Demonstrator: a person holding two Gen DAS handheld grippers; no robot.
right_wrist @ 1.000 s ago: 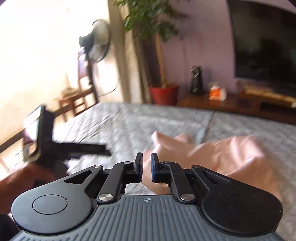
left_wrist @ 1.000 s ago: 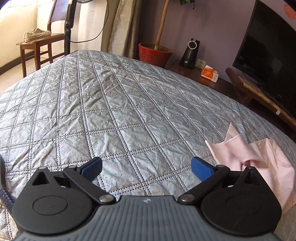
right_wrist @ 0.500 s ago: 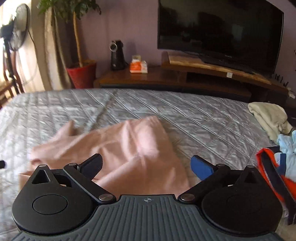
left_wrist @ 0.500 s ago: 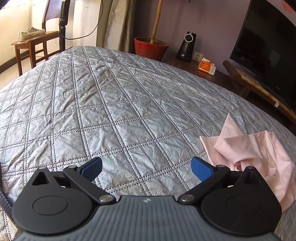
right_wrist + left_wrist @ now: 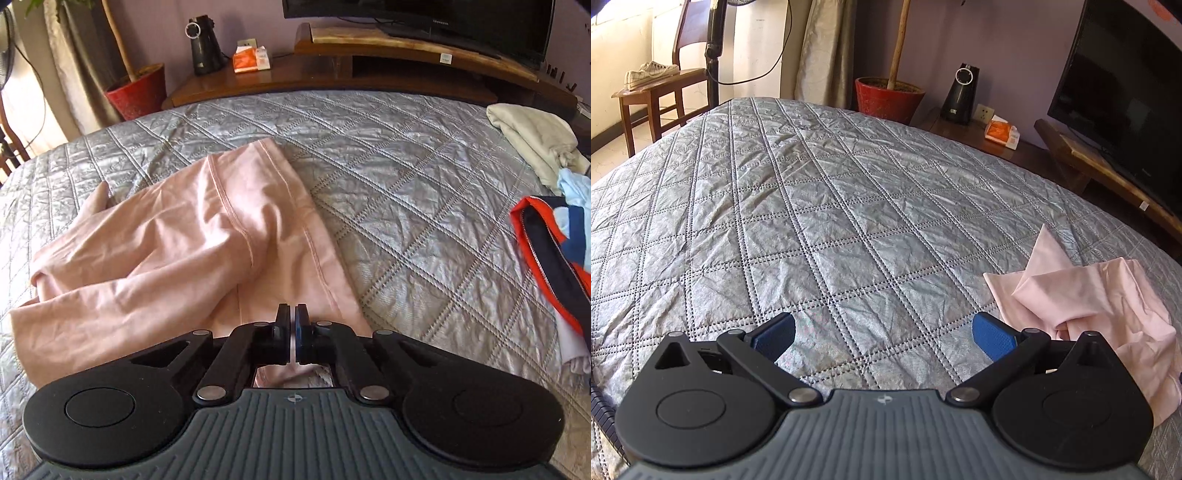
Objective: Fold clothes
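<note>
A pale pink garment [image 5: 192, 236] lies crumpled on the grey quilted bed [image 5: 406, 177]. In the left wrist view the same garment [image 5: 1100, 306] lies at the right, beside my left gripper. My left gripper [image 5: 882, 338] is open and empty, low over bare quilt. My right gripper [image 5: 291, 321] is shut over the near edge of the pink garment; whether cloth is pinched between the pads is hidden.
A pile of other clothes sits at the bed's right: a cream piece [image 5: 535, 136], a light blue one [image 5: 572, 184] and a red and navy one [image 5: 546, 251]. Beyond the bed are a TV stand [image 5: 406, 48], red plant pot [image 5: 888, 98] and wooden chair [image 5: 661, 92].
My right gripper has closed from wide open and dropped closer to the pink garment's near edge. My left gripper stays open and has barely moved.
</note>
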